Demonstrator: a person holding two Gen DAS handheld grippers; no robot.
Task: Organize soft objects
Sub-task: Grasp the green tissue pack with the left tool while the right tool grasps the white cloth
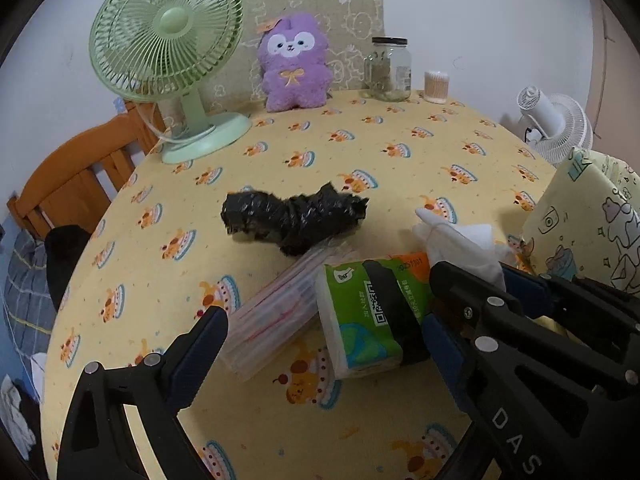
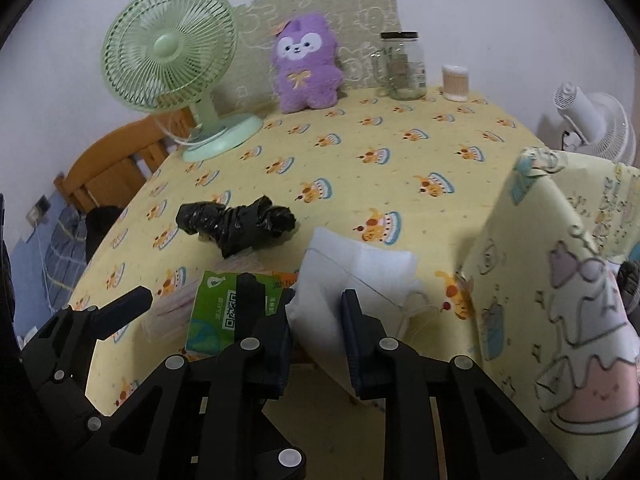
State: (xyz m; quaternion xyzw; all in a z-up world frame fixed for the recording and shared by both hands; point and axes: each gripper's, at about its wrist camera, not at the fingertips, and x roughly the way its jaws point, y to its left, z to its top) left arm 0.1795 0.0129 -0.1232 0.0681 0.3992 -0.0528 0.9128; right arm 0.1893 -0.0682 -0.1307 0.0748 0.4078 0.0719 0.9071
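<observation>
My right gripper [image 2: 318,312] is shut on a white face mask [image 2: 352,276] and holds it just above the table; the mask also shows in the left wrist view [image 1: 460,248]. My left gripper [image 1: 324,312] is open around a green tissue pack [image 1: 368,320], which also shows in the right wrist view [image 2: 220,312]. The pack lies partly on a stack of clear zip bags [image 1: 276,312]. A black plastic bag roll [image 1: 292,216] lies mid-table. A purple plush toy [image 1: 294,64] sits at the back.
A green desk fan [image 1: 172,56] stands back left. A glass jar [image 1: 388,70] and a cotton-swab tub [image 1: 436,86] stand back right. A patterned fabric storage bag [image 2: 560,280] stands at the right. A white fan [image 2: 592,124] and a wooden chair [image 1: 80,176] are beyond the table.
</observation>
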